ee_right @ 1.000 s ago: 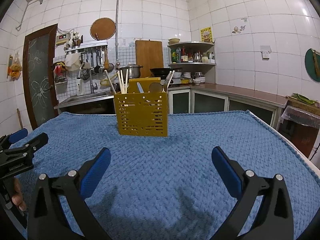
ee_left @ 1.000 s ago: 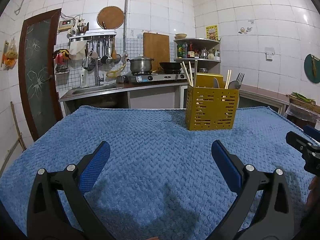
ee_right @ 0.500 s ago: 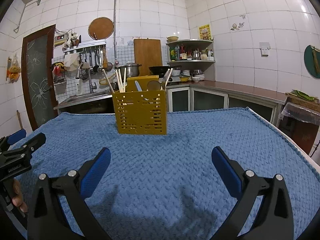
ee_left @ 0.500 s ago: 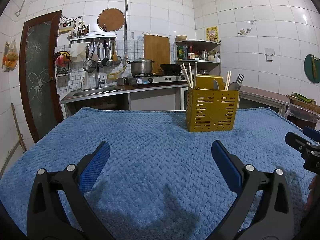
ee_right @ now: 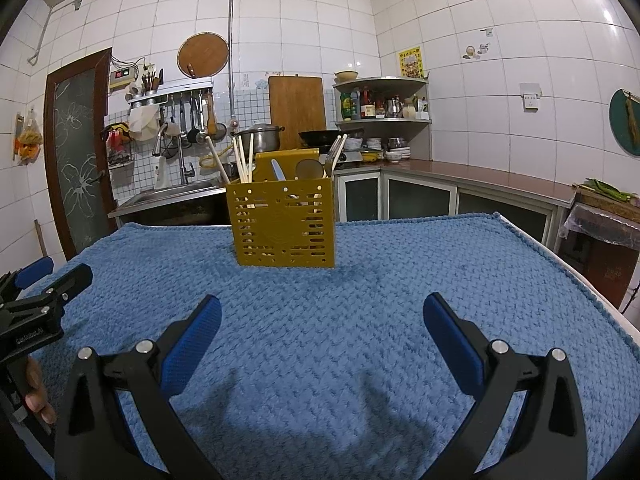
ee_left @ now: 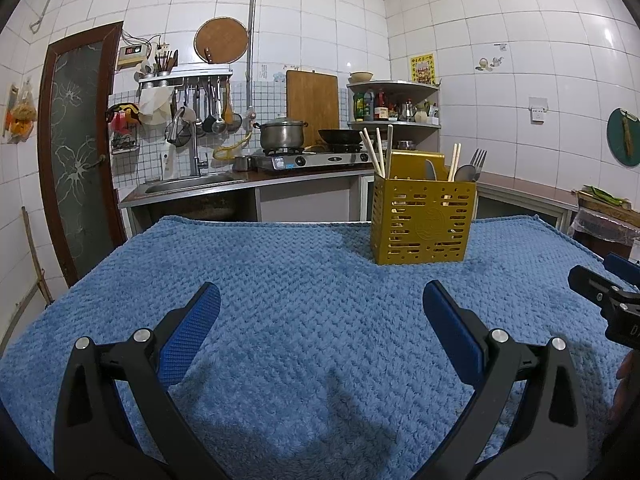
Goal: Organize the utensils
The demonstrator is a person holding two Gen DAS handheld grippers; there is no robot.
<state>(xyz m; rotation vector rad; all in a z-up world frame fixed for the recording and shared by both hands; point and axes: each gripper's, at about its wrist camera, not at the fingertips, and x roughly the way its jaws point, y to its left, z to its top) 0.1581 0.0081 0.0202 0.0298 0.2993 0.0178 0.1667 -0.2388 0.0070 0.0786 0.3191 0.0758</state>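
Both tools are spread wide and empty, left tool (ee_left: 320,316) and right tool (ee_right: 320,316), low over the blue surface (ee_left: 280,280). The caddy (ee_right: 282,226) with the utensils sits mid-surface. I'd approach straight and pinch one chopstick (ee_right: 218,160) high up.

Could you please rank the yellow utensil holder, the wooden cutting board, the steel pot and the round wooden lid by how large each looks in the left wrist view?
1. yellow utensil holder, though it is nearest
2. wooden cutting board
3. round wooden lid and steel pot: too alike to rank
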